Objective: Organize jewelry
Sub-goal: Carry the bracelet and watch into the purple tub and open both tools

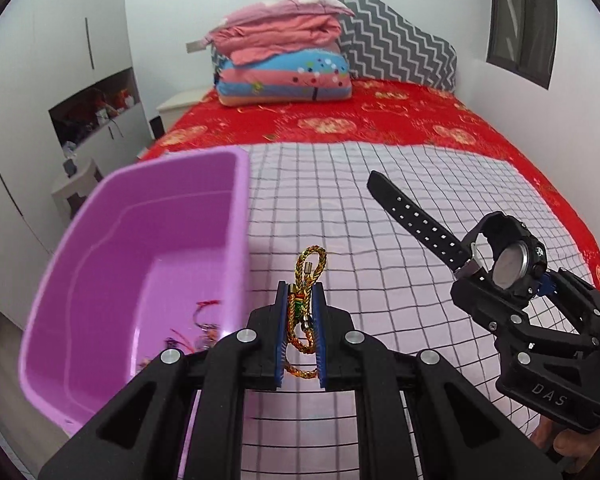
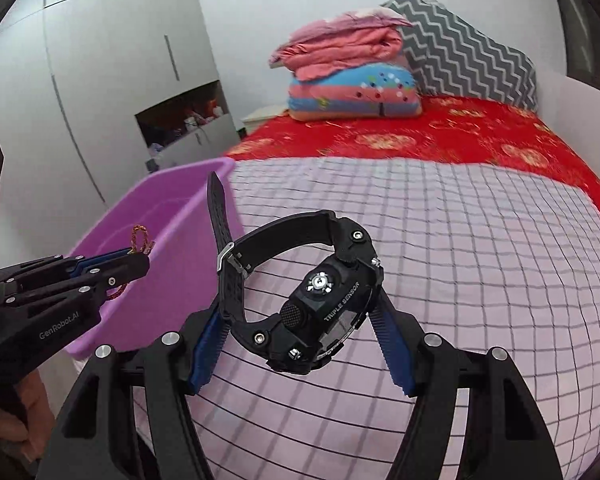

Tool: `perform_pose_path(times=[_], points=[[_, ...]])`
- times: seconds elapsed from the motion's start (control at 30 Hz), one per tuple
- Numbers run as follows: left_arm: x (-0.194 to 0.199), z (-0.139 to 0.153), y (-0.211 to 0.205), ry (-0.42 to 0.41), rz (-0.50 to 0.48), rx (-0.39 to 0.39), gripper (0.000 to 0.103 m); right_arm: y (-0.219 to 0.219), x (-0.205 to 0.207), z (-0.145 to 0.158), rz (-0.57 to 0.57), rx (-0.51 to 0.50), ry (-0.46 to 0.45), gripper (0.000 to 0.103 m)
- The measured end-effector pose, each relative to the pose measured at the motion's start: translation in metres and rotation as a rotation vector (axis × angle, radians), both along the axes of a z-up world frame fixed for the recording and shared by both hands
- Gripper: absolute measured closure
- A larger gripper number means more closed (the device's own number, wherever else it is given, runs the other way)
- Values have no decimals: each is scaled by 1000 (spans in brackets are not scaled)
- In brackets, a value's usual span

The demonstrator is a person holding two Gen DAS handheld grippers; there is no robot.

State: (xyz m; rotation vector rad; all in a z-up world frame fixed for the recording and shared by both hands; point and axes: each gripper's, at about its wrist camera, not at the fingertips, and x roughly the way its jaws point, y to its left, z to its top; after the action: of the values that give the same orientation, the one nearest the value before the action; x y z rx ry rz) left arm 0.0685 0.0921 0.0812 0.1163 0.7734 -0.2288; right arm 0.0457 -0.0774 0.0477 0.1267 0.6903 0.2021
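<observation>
Jewelry held above checked bedsheet, bound for purple plastic tub
Left gripper jaws pinch braided gold rope bracelet; right gripper jaws clamp chunky black digital watch, both lifted clear for dropping in

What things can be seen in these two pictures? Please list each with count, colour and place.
purple plastic bin: 1, purple, on the bed's left side, small trinkets inside
gold rope bracelet: 1, gold, clamped in the left hand-held gripper
digital wristwatch: 1, black, held in the right hand-held gripper
grid cloth: 1, pale with dark lines, over the bed
red bedspread: 1, red with gold
folded quilts: 1 stack, pink and blue, at the bed's head
left hand-held gripper: 1, black
right hand-held gripper: 1, black
</observation>
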Motion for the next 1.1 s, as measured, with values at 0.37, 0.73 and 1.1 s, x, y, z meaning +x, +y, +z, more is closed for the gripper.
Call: perform_pose_path(times=[0.37,0.73,1.1], points=[[9,21,88,-51,103,52,91,104,24,28,175,28,-18,37],[36,-1,146,4,181,58,91,178,62,19,245,-7,22,37],[52,-25,175,78,234,55,91,205,80,2,278,-73,81,37]])
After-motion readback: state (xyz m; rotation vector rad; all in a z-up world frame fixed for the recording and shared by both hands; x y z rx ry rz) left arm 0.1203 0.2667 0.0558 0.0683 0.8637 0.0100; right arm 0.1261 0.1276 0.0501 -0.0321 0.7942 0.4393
